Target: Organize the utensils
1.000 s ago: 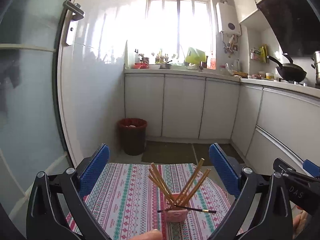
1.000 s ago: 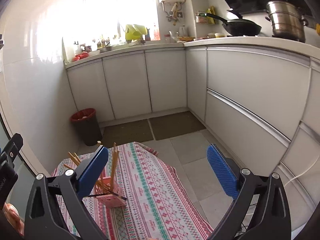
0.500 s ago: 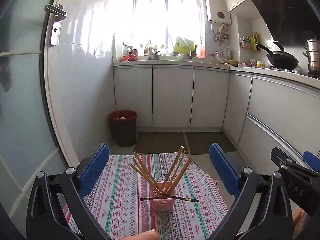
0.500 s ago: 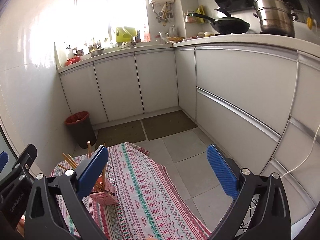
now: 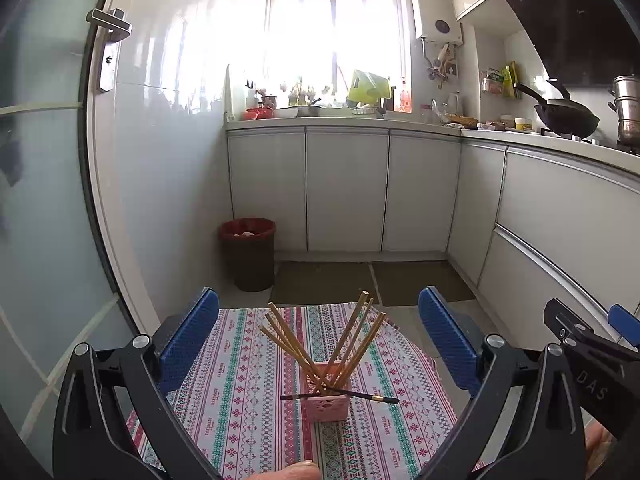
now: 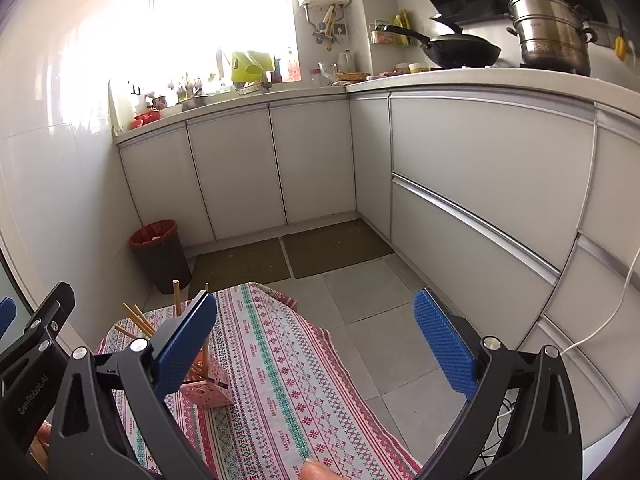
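Note:
A small pink holder [image 5: 327,407] stands on a patterned tablecloth [image 5: 248,392], with several wooden chopsticks [image 5: 352,340] fanning out of it. One dark chopstick [image 5: 340,393] lies flat across its rim. My left gripper [image 5: 318,340] is open, held above and behind the holder, nothing between its blue pads. In the right wrist view the holder [image 6: 208,392] sits low left, partly hidden by the left pad [image 6: 188,340]. My right gripper [image 6: 316,344] is open and empty over the cloth [image 6: 280,380], to the right of the holder.
A dark bin with a red liner [image 5: 248,252] stands on the floor past the table. White cabinets [image 5: 344,188] run along the back and right walls, with a wok [image 6: 460,48] and steel pot [image 6: 552,32] on the counter. A glass door [image 5: 40,200] is at left.
Both grippers have drifted a little; the holder slid left, then back toward the middle of the left wrist view. Both stay open and empty.

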### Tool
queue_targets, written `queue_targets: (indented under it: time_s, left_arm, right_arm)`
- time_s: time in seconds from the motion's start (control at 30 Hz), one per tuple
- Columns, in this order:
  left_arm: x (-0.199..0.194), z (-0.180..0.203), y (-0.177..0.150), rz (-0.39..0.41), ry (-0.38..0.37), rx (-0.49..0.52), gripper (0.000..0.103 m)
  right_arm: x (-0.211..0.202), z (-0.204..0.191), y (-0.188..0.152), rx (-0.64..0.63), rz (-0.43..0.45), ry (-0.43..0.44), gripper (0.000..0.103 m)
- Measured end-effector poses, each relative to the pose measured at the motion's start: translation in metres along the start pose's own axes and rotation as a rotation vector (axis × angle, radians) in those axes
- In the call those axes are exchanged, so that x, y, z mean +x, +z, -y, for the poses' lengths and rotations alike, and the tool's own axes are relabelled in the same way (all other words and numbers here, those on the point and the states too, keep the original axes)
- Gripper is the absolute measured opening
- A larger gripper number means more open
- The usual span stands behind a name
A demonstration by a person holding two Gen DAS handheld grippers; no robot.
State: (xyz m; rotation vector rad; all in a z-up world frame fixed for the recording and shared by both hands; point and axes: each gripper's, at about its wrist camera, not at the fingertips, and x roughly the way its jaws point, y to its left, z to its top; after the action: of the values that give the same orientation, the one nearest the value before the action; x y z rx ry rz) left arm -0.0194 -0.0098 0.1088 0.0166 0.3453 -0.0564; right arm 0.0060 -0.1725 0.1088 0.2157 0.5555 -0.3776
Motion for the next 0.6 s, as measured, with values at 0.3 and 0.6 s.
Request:
queue_targets:
  time_s: [0.3, 0.6]
  left_arm:
    - [0.0044, 0.0008, -0.0012, -0.008, 0.004, 0.002, 0.096]
    - [0.0077, 0.002, -0.0031, -0.018, 0.002, 0.004, 0.096]
  right_arm:
    - [0.0061, 0.0026, -0.0001, 0.002, -0.022, 0.001, 0.096]
    - [0.0085, 0.004, -0.0022, 0.003, -0.037, 0.005, 0.096]
